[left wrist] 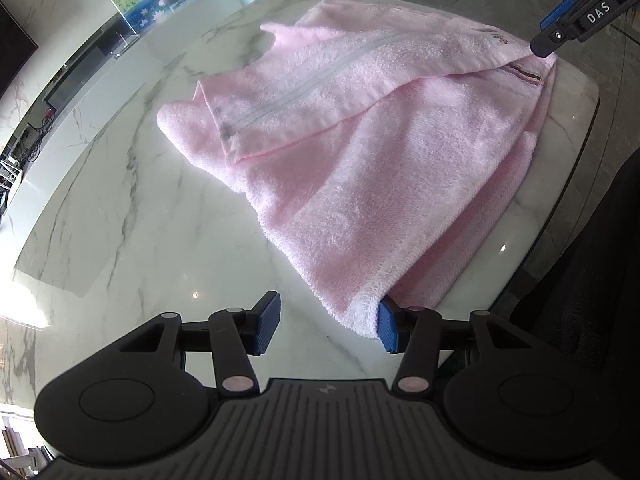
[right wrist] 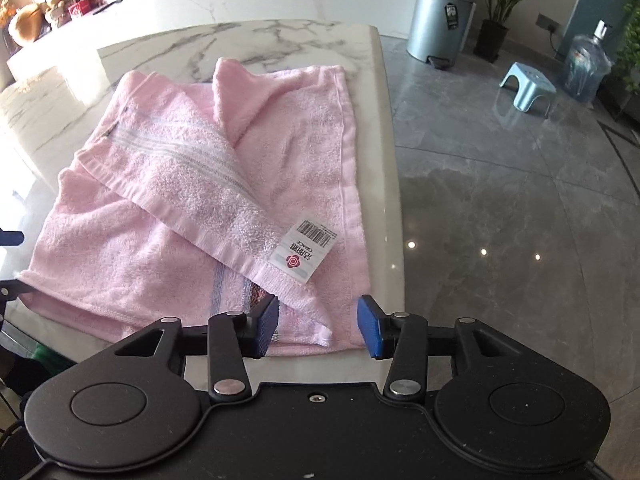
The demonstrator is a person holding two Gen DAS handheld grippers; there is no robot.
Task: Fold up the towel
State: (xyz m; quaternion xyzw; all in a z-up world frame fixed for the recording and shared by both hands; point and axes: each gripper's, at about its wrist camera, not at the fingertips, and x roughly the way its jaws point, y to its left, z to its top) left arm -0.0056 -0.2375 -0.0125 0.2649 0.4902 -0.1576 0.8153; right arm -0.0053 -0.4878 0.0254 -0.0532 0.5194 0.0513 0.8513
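While both tongs gape, pink towel (right wrist: pixel 192 208) rumpled on marble table (right wrist: pixel 280 40)

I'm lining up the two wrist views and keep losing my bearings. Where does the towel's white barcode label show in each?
Left wrist: barcode label, far upper right, tiny, beside the right gripper.
Right wrist: label, centre, on the folded-over flap.
Shared landmark: the pink towel's grey stripe band.

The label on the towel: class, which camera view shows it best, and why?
The right wrist view. There the label lies near the camera on the pink towel, with its barcode and red flower mark plain. In the left wrist view it is only a tiny, blurred patch at the towel's far corner.
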